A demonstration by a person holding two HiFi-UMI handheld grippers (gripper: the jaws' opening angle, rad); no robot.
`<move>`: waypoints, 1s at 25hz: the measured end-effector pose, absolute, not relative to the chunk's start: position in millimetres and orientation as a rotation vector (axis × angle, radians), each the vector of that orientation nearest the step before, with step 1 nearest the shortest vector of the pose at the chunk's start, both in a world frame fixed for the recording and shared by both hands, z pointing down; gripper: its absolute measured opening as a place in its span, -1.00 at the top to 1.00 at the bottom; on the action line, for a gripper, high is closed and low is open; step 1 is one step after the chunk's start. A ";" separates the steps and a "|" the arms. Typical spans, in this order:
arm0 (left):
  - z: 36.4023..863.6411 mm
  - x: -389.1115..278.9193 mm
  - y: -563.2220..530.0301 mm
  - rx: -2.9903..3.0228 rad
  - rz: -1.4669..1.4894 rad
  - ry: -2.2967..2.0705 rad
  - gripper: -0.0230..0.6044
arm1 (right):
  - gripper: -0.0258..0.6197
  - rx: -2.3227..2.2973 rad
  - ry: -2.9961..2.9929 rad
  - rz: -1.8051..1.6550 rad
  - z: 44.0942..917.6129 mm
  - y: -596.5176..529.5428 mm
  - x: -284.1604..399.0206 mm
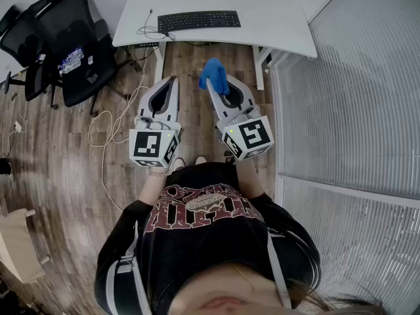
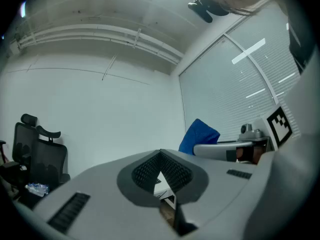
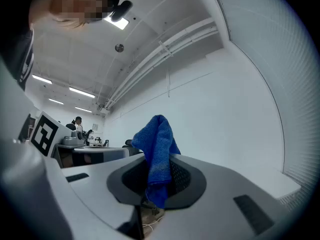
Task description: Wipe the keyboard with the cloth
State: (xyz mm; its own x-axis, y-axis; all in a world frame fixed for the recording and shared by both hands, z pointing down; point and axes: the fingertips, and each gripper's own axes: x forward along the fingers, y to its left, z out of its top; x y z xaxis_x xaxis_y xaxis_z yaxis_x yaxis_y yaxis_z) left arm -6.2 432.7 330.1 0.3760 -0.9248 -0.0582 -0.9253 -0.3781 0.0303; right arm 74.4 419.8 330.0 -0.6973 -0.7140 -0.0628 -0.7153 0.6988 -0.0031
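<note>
A black keyboard (image 1: 199, 20) lies near the front edge of the white desk (image 1: 275, 28), far ahead of both grippers. My right gripper (image 1: 214, 84) is shut on a blue cloth (image 1: 214, 75), which sticks up from its jaws (image 3: 157, 156); the cloth also shows in the left gripper view (image 2: 198, 135). My left gripper (image 1: 172, 81) is shut with nothing between its jaws, and it points at the white wall (image 2: 160, 159). Both grippers are held in the air before the desk, tilted upward.
Black office chairs (image 1: 69, 44) stand left of the desk. Cables (image 1: 118, 120) trail over the wood floor. A glass partition with blinds (image 1: 348, 110) runs along the right. The person's dark shirt (image 1: 203, 241) fills the bottom of the head view.
</note>
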 end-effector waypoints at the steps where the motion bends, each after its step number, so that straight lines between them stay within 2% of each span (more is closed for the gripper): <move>1: 330.6 -4.8 433.4 -2.598 0.101 1.751 0.81 | 0.75 -1.195 2.842 0.034 330.9 420.5 76.0; 25: 358.8 18.8 406.7 -2.623 0.043 1.817 0.81 | 0.75 -1.105 2.875 -0.046 349.4 392.2 93.8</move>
